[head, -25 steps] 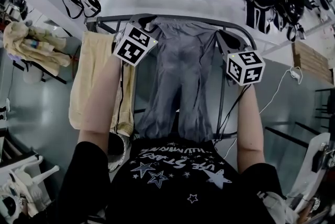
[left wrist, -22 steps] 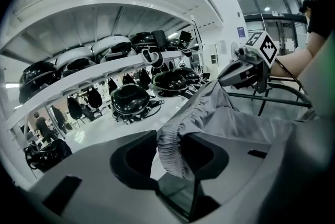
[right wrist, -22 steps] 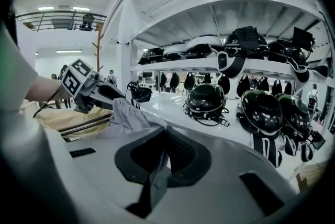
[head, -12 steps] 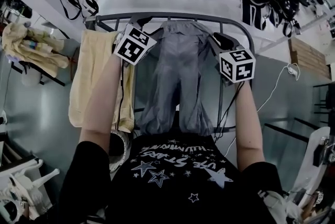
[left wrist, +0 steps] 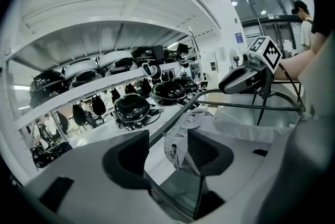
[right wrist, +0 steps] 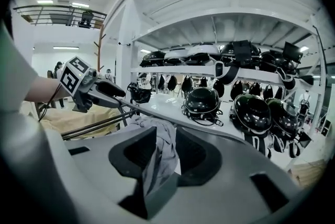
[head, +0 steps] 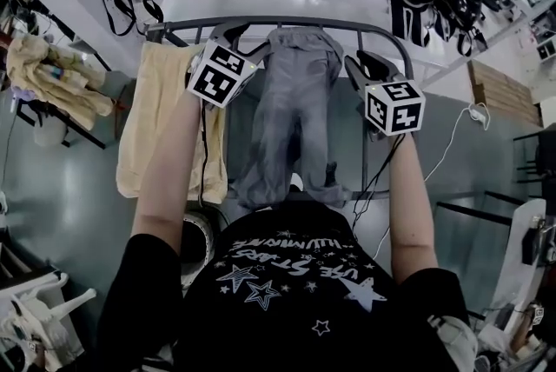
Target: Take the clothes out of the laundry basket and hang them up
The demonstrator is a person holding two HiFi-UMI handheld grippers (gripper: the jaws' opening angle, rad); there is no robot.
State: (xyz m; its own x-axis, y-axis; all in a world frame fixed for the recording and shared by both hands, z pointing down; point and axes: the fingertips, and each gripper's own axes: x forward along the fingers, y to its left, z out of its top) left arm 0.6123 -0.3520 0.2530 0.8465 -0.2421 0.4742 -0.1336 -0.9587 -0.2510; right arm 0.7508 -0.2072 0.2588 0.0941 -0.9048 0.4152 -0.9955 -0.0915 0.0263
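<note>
Letting go of grey trousers (head: 295, 101) draped over the drying rack rail (head: 184, 23)
Left gripper (left wrist: 168, 149) and right gripper (right wrist: 166, 152) have just been opening; released jaws straddle the waistband beside that rail.

Item one: my left gripper (left wrist: 167, 140), jaws apart and just been opening. A crumpled grey cloth garment (left wrist: 196, 117) lies loose between them, draped over a dark metal rail (left wrist: 180, 109). Far: glossy black helmets (left wrist: 132, 107) on a white shelf (left wrist: 94, 131).
</note>
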